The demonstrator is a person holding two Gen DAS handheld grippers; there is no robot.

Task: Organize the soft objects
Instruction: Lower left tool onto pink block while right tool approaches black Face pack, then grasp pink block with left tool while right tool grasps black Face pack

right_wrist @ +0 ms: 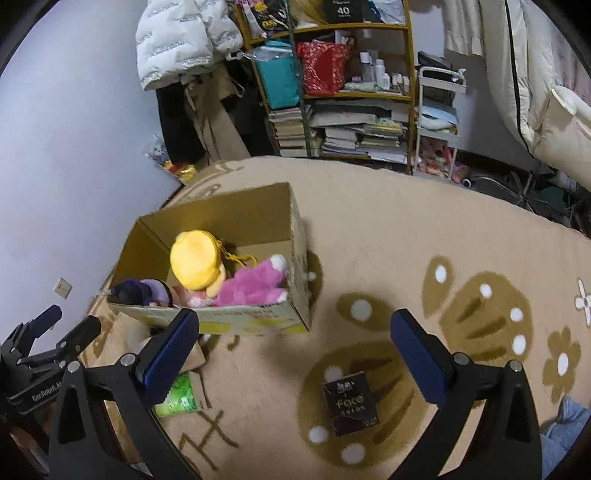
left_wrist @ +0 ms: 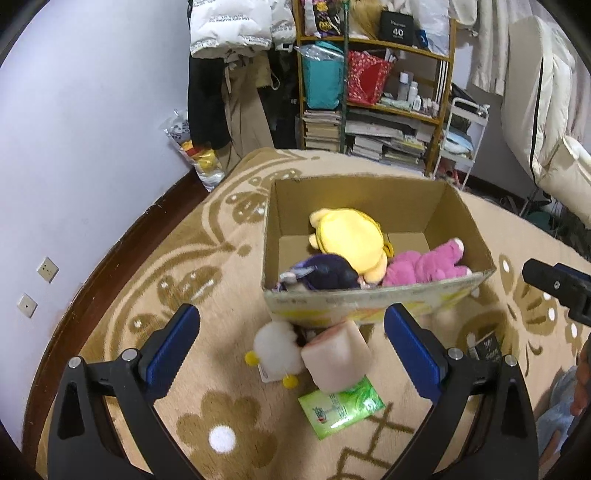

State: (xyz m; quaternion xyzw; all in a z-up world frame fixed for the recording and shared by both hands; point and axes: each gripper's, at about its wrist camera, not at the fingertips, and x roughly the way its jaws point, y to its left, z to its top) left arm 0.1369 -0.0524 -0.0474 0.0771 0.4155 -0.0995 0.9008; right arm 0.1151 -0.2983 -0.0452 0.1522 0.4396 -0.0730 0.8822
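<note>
An open cardboard box (left_wrist: 424,206) stands on the rug and holds a yellow plush (left_wrist: 351,236), a pink plush (left_wrist: 428,266) and a dark purple plush (left_wrist: 328,273). It also shows in the right wrist view (right_wrist: 299,258). My left gripper (left_wrist: 291,347) is open above a pink cube-shaped plush (left_wrist: 336,358), a white fluffy plush with yellow feet (left_wrist: 275,349) and a green tissue pack (left_wrist: 340,406), all in front of the box. My right gripper (right_wrist: 295,350) is open and empty above a black tissue pack (right_wrist: 351,402).
A beige patterned rug (right_wrist: 406,229) covers the floor. A cluttered bookshelf (left_wrist: 373,92) and hanging coats (left_wrist: 229,33) stand at the back. A lilac wall (left_wrist: 74,147) is on the left. White bedding (left_wrist: 554,147) is at the right.
</note>
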